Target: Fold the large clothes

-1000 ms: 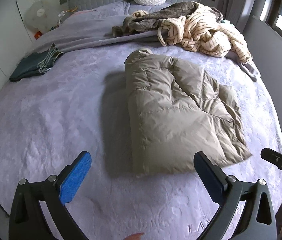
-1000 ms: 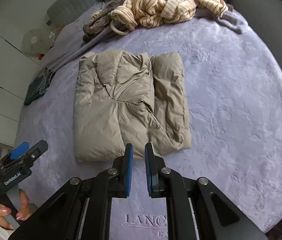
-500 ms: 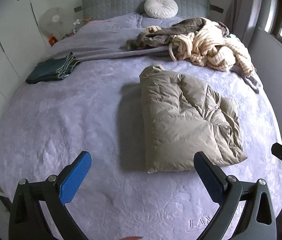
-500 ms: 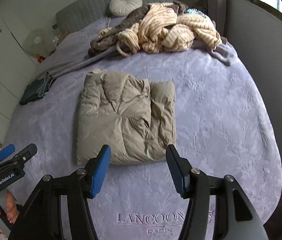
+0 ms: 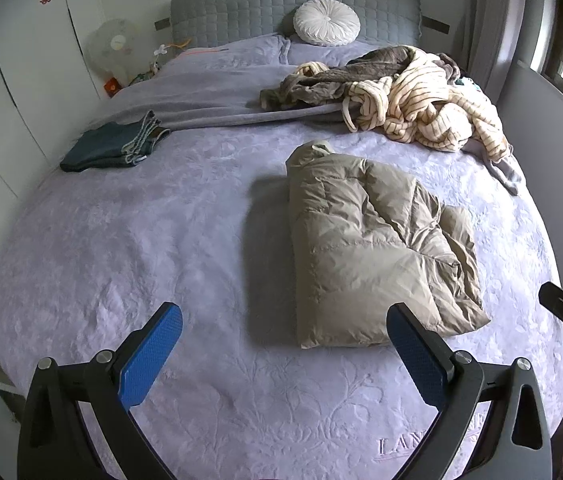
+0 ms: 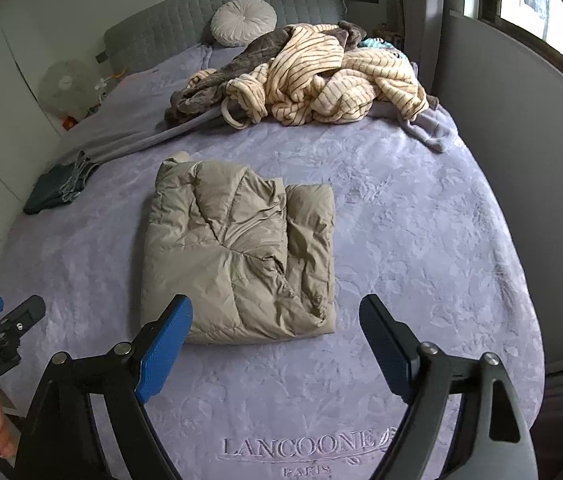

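At the far left we see white cupboards (image 5: 9,92) and a fan (image 5: 115,50) beside the bed (image 5: 121,248). On the bed's left edge lie folded jeans (image 5: 111,148), well apart from everything else. Our left gripper (image 5: 283,350) hangs over the near end of the bed with its jaws spread wide and nothing between them.

In the middle of the purple cover lies the folded tan jacket (image 6: 237,252), flat, its near edge just beyond both sets of fingers. Nothing rests on it and nothing lies between it and us.

Behind it, against the grey headboard (image 5: 241,8), sits a round white cushion (image 5: 327,22). To the right of that a heap of striped robe (image 6: 321,84) and brown fleece (image 6: 217,92) covers the far right corner, clear of the jacket.

Our right gripper (image 6: 277,346) has just been opening; its jaws stand wide, holding nothing, above the embroidered lettering (image 6: 301,446). A grey wall (image 6: 521,200) and a window (image 6: 541,8) close off the right side.
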A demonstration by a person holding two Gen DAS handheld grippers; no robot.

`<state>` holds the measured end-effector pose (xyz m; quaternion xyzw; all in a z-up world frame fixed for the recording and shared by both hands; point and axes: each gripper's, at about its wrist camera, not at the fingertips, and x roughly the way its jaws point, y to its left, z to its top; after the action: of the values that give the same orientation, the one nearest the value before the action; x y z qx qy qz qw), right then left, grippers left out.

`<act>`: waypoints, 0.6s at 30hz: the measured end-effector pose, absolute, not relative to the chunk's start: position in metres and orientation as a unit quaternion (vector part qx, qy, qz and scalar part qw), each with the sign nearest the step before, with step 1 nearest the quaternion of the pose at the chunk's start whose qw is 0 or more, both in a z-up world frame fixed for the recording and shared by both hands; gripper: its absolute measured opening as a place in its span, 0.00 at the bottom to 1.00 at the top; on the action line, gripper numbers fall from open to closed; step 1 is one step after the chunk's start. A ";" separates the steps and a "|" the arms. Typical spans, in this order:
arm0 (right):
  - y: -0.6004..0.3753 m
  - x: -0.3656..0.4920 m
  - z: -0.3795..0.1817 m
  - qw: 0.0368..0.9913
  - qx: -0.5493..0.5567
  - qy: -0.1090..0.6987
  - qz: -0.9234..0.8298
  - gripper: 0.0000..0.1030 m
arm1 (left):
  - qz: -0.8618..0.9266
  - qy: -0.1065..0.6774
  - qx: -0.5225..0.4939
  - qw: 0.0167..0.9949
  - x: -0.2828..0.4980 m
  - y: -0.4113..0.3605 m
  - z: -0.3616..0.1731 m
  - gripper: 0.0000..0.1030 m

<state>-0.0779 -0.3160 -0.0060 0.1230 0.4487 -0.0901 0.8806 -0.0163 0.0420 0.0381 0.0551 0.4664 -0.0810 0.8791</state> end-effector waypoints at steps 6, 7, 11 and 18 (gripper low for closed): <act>-0.315 -0.079 0.000 0.887 0.110 0.439 -0.095 0.85 | -0.081 0.466 0.054 0.879 -0.017 0.042 0.038 0.99; -0.314 -0.079 0.001 0.887 0.110 0.438 -0.094 0.85 | -0.080 0.466 0.055 0.879 -0.018 0.042 0.038 0.99; -0.311 -0.078 0.003 0.887 0.109 0.440 -0.088 0.85 | -0.079 0.467 0.053 0.879 -0.019 0.042 0.039 0.99; -0.308 -0.079 0.004 0.887 0.109 0.440 -0.085 0.85 | -0.079 0.466 0.055 0.879 -0.018 0.042 0.039 0.99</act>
<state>-0.0786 -0.3082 0.0038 0.1090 0.4404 -0.0854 0.8871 -0.0180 0.0424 0.0394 0.0551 0.4660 -0.0795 0.8795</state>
